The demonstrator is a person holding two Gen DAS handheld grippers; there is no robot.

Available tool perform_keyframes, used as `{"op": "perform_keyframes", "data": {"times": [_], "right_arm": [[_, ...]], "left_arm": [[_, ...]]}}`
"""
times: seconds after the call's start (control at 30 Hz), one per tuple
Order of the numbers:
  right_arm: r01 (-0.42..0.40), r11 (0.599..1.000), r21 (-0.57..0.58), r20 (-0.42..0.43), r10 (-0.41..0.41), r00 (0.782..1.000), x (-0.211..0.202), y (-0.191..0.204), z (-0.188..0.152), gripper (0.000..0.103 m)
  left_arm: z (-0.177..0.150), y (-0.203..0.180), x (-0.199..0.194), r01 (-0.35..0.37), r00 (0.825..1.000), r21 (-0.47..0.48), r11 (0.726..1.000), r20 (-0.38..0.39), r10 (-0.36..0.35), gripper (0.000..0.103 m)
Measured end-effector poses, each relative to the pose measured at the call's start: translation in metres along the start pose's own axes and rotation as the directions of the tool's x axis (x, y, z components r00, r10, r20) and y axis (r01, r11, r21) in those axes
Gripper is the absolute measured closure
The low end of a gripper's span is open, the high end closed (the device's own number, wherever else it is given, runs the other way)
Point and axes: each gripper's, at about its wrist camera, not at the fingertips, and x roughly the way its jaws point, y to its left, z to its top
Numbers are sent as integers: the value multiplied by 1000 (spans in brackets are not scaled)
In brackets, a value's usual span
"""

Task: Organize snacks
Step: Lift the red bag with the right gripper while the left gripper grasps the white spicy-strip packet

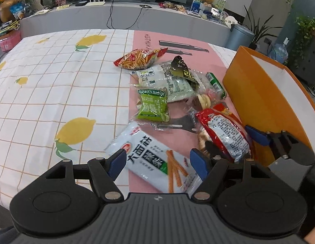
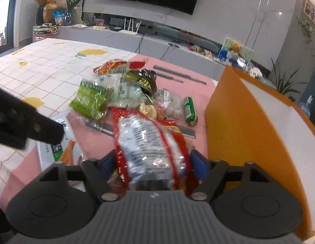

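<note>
A red snack packet (image 2: 149, 148) with a silver printed back sits between the blue pads (image 2: 198, 162) of my right gripper (image 2: 153, 162), which press on both its sides. The left wrist view shows this packet (image 1: 224, 134) in the right gripper (image 1: 228, 140), next to the orange box (image 1: 259, 93). My left gripper (image 1: 157, 163) stands open just above a white packet (image 1: 149, 158) printed with orange sticks, one pad on each side of it without touching. Loose snacks lie on the pink mat (image 1: 177, 140): a green packet (image 1: 153, 105), a red-yellow stick bag (image 1: 139, 59) and a green sausage (image 1: 215, 83).
The orange box (image 2: 228, 122) with white inner walls stands open at the right of the table. A lemon-print checked cloth (image 1: 55, 81) covers the left. A grey counter (image 1: 137, 14) with a router and cables runs behind. The left gripper's arm (image 2: 25, 128) enters the right wrist view at left.
</note>
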Motion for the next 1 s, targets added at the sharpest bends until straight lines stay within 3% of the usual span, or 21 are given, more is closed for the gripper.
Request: {"op": "perform_keyframes", "data": {"times": [0.13, 0.23, 0.37, 0.57, 0.63, 0.7, 0.87, 1.0], "right_arm": [[-21, 1000, 22, 4, 21, 1000, -1, -3, 2, 43], [-74, 991, 113, 8, 74, 997, -5, -14, 4, 43], [-136, 966, 219, -9, 142, 990, -2, -26, 4, 35], [-135, 970, 201, -36, 145, 989, 9, -24, 0, 23], [-135, 970, 204, -32, 144, 989, 11, -25, -3, 24], [-128, 968, 216, -23, 136, 990, 9, -26, -5, 31], [-130, 964, 232, -15, 137, 990, 5, -29, -4, 36], [-121, 963, 240, -25, 130, 991, 3, -29, -5, 36]], "left_arm": [[0, 2, 4, -3, 1000, -18, 1000, -13, 3, 19], [0, 3, 5, -1, 1000, -24, 1000, -18, 1, 19], [-2, 4, 8, 21, 999, -55, 998, -33, -23, 19], [0, 8, 17, 3, 998, -95, 995, -66, -9, 20], [0, 13, 23, 24, 995, -148, 989, -95, -39, 20], [0, 17, 27, 33, 994, -195, 980, -100, -54, 19], [5, 10, 32, -24, 992, -184, 983, -123, 1, 17], [5, 9, 34, -123, 986, -200, 972, -140, 96, 16]]}}
